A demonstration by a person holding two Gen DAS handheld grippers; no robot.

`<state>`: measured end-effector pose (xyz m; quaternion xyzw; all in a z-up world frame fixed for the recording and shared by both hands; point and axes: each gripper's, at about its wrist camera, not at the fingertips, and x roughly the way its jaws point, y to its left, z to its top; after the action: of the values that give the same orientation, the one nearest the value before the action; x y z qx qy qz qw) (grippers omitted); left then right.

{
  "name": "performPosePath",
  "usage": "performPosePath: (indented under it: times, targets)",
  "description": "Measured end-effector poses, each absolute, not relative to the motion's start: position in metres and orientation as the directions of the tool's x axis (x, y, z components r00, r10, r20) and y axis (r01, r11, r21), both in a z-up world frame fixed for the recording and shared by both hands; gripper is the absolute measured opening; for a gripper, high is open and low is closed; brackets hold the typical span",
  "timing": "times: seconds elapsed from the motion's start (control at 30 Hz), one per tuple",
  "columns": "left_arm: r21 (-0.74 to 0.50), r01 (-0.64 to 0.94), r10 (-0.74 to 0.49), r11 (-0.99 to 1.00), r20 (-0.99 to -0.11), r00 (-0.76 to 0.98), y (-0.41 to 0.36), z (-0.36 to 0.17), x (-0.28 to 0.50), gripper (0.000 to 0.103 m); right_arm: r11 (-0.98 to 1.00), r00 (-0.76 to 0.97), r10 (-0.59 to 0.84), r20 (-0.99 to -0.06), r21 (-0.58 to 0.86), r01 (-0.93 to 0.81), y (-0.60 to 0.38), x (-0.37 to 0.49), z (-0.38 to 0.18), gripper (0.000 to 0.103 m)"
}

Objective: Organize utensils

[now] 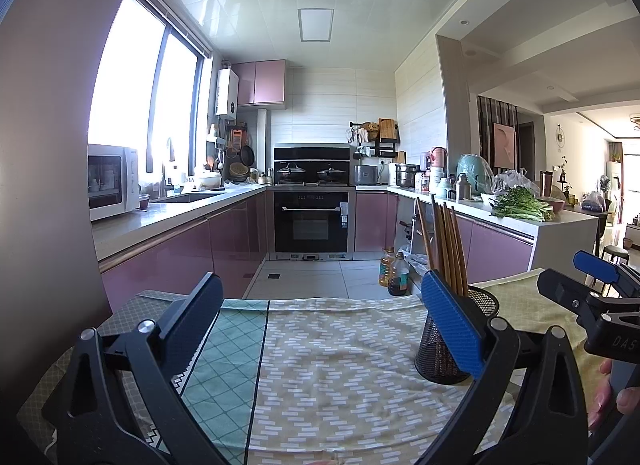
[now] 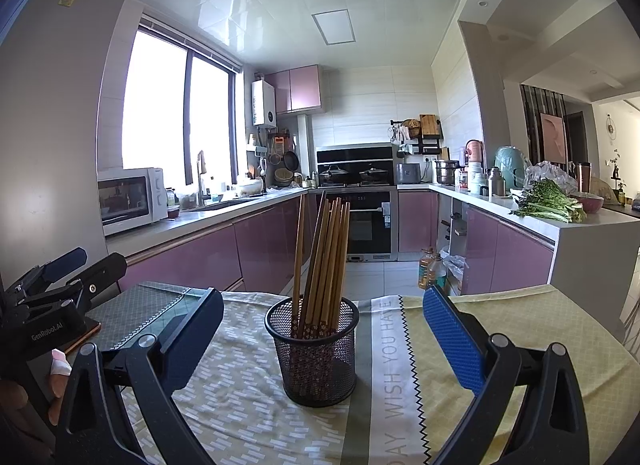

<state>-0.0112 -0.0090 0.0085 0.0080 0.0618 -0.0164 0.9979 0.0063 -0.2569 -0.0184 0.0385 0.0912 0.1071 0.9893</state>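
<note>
A black mesh holder (image 2: 314, 349) stands upright on the patterned tablecloth, with several wooden chopsticks (image 2: 324, 257) leaning inside it. My right gripper (image 2: 322, 341) is open, its fingers wide apart on either side of the holder and nearer the camera, holding nothing. In the left wrist view the same holder (image 1: 444, 345) is partly hidden behind the blue right finger, with the chopsticks (image 1: 446, 249) rising above it. My left gripper (image 1: 320, 329) is open over bare cloth, left of the holder. The right gripper (image 1: 592, 281) also shows at that view's right edge.
The cloth-covered table (image 2: 520, 329) ends at its far edge before a tiled kitchen floor. Oil bottles (image 2: 430, 271) stand on the floor beyond. Purple-fronted counters run along both sides, with greens (image 2: 548, 205) on the right counter. A person's fingers (image 1: 608, 393) hold the right tool.
</note>
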Motion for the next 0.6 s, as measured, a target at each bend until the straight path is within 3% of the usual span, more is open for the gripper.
performPosePath:
  times: [0.6]
  targets:
    - [0.014, 0.035, -0.033, 0.999, -0.124, 0.992, -0.0088, 0.0083, -0.0108, 0.097, 0.975, 0.962, 0.213, -0.17, 0.096, -0.199, -0.2574, 0.0052, -0.0199, 0.097]
